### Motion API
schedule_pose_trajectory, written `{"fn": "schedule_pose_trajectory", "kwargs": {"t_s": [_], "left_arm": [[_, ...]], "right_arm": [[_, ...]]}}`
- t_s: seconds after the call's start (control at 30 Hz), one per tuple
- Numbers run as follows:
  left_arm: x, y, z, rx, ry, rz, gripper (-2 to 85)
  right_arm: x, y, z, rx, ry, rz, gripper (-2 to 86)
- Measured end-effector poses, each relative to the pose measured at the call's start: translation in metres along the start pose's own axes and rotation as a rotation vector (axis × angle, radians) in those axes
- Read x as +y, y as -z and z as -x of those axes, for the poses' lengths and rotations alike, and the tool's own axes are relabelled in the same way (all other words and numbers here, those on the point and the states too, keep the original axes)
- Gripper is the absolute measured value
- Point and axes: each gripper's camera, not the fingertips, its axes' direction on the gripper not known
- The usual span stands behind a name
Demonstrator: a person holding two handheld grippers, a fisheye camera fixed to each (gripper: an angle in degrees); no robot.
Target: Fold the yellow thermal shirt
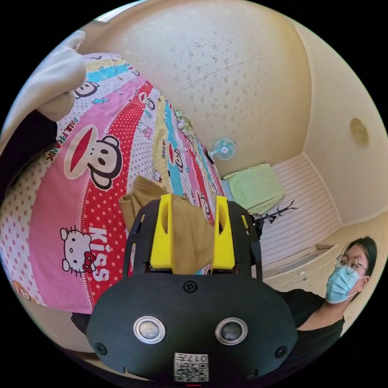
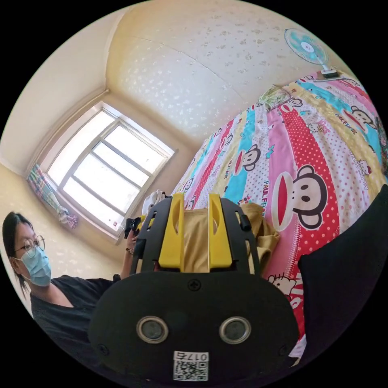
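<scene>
Left gripper view, gripper (image 1: 192,226) clamps yellow shirt (image 1: 190,238)

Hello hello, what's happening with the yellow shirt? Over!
Left gripper shut on yellow shirt. Right gripper shut on it too. Shirt bunched, lifted over the cartoon bedsheet. Nothing in the way.

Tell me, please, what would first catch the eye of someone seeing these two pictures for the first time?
The bright cartoon-print bedsheet, in pink, red and blue stripes with monkey faces, draws the eye first in both views. Against it hangs the yellow thermal shirt, with cloth between the yellow jaws of the left gripper and likewise the right gripper. A person in a face mask sits at the edge of each view, and a sunlit window glows in the right gripper view.
</scene>
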Motion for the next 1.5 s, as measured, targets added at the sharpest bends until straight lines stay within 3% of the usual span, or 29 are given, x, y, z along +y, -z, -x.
{"fn": "schedule_pose_trajectory", "kwargs": {"t_s": [0.1,0.27,0.47,0.63,0.93,1.03,1.17,1.27,1.5], "left_arm": [[0.023,-0.010,0.017,-0.088,0.021,0.048,14.6],[0.069,-0.036,0.044,-0.067,0.103,0.209,14.4],[0.093,-0.048,0.042,-0.062,0.069,0.188,12.0],[0.081,-0.068,0.045,-0.113,0.080,0.254,7.1],[0.055,-0.054,0.037,-0.127,-0.025,0.332,4.8],[0.062,-0.061,0.052,-0.051,0.047,0.321,5.8],[0.078,-0.043,0.072,0.105,0.167,0.146,13.9],[0.085,-0.043,0.086,0.076,0.240,0.106,16.3],[0.089,-0.073,0.093,0.104,0.303,0.133,15.8]], "right_arm": [[0.027,-0.013,-0.015,0.098,-0.038,0.098,8.6],[0.069,-0.030,-0.023,0.127,-0.073,0.225,10.6],[0.096,-0.046,-0.020,0.227,-0.044,0.238,11.4],[0.088,-0.080,-0.039,0.174,-0.090,0.392,6.1],[0.069,-0.063,-0.034,0.358,-0.124,0.316,3.3],[0.081,-0.079,-0.064,0.246,-0.240,0.334,3.3],[0.088,-0.060,-0.035,0.295,-0.207,0.137,3.9],[0.079,-0.068,0.012,0.423,-0.076,0.057,5.9],[0.056,-0.185,0.051,0.442,0.230,0.280,6.9]]}}
